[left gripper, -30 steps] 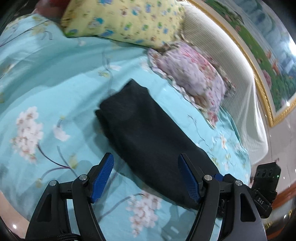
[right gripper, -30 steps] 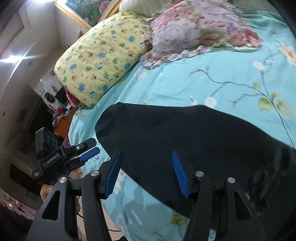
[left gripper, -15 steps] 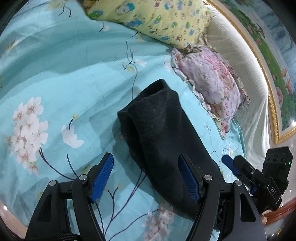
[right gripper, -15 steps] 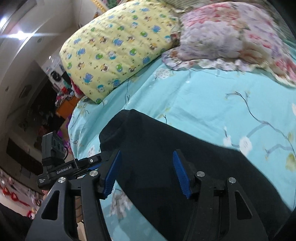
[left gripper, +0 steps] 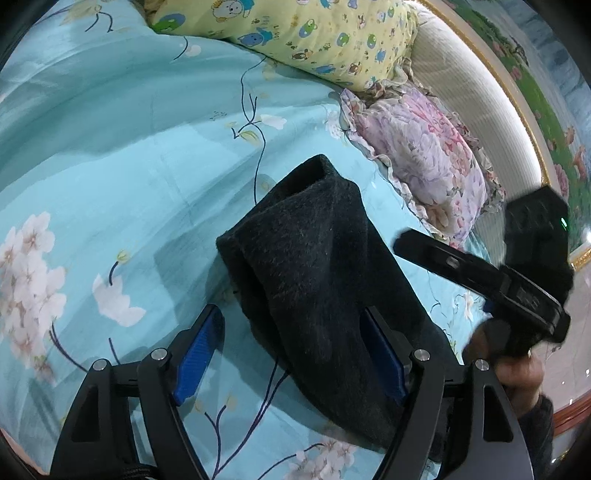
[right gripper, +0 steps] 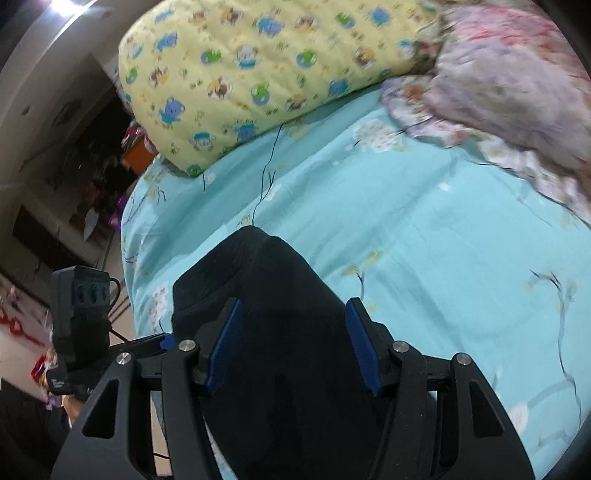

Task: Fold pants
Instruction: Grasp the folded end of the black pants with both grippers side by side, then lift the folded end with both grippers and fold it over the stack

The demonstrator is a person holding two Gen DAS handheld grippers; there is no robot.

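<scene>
Even indoor light, fisheye-bent edges, right view blurred (pillows smeared)

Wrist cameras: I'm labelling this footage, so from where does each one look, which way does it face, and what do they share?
Left wrist: sits on the left gripper, facing along its open fingers over the folded dark pants toward the pillows; the right gripper and its hand show.
Right wrist: sits on the right gripper, fingers open above the pants, facing the yellow pillow; the left gripper shows.
Shared: pants, floral bedsheet, both pillows.

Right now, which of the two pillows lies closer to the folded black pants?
The pink floral pillow; the yellow cartoon-print pillow sits farther from the pants.
</scene>
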